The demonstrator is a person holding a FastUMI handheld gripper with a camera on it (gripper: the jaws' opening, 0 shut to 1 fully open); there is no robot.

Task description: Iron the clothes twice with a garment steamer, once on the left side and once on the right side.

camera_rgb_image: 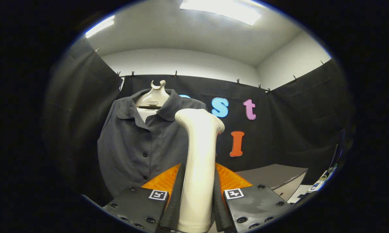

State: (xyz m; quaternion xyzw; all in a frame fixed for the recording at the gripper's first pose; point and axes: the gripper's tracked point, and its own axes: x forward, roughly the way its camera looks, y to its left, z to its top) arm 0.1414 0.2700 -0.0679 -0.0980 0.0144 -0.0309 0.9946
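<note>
A cream garment steamer stands upright between my fingers, its handle pressed by both of them. My gripper is shut on that handle. The steamer's head bends toward the dark grey buttoned shirt, which hangs on a pale mannequin hanger just beyond and to the left of the fingers. The head overlaps the shirt's right shoulder edge; whether it touches the cloth I cannot tell. The steamer hides the shirt's right side.
A grey tabletop lies beyond the right finger, with small items at its far right edge. Black cloth walls close the booth behind and on both sides.
</note>
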